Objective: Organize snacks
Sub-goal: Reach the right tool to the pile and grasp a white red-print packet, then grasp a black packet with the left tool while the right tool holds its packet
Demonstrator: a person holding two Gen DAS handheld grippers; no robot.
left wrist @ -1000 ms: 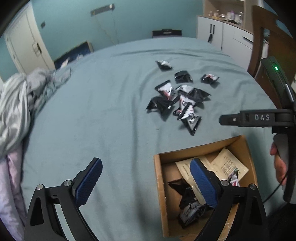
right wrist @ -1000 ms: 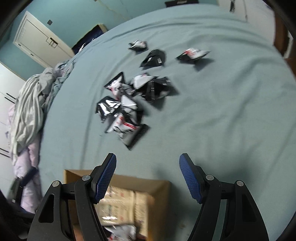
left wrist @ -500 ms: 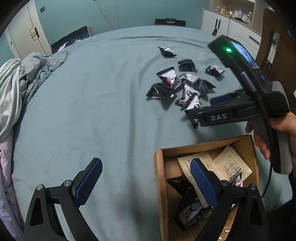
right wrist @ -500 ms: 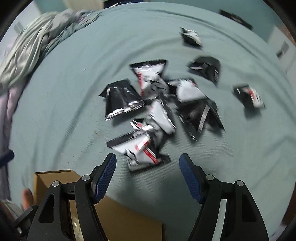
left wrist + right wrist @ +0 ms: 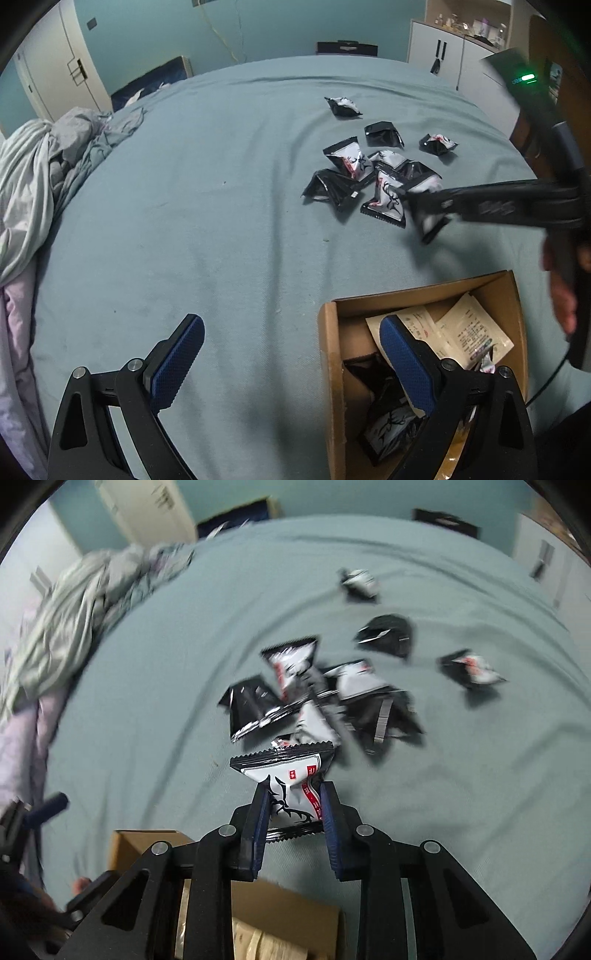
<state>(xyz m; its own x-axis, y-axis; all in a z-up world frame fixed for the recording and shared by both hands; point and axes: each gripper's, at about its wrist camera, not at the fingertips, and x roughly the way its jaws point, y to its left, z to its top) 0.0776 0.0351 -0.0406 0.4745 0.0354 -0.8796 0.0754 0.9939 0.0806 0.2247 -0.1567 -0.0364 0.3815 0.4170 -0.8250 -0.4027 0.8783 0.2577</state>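
Several black and white snack packets (image 5: 369, 170) lie in a loose pile on the teal bed cover (image 5: 207, 206); the pile also shows in the right wrist view (image 5: 325, 698). My right gripper (image 5: 293, 794) is shut on one black and white snack packet (image 5: 291, 779) at the near edge of the pile; it also shows from the side in the left wrist view (image 5: 428, 210). My left gripper (image 5: 291, 354) is open and empty, its right finger over the cardboard box (image 5: 330, 354), which holds packets and paper sachets (image 5: 469, 332).
Crumpled grey bedding (image 5: 40, 162) lies at the bed's left edge. White cabinets (image 5: 454, 59) and a wooden chair (image 5: 546, 55) stand to the right. A white door (image 5: 55, 66) is at the back left. The box's near corner shows in the right wrist view (image 5: 288, 919).
My right gripper moved forward onto the pile and shut on a snack packet. The left gripper stayed open over the box.
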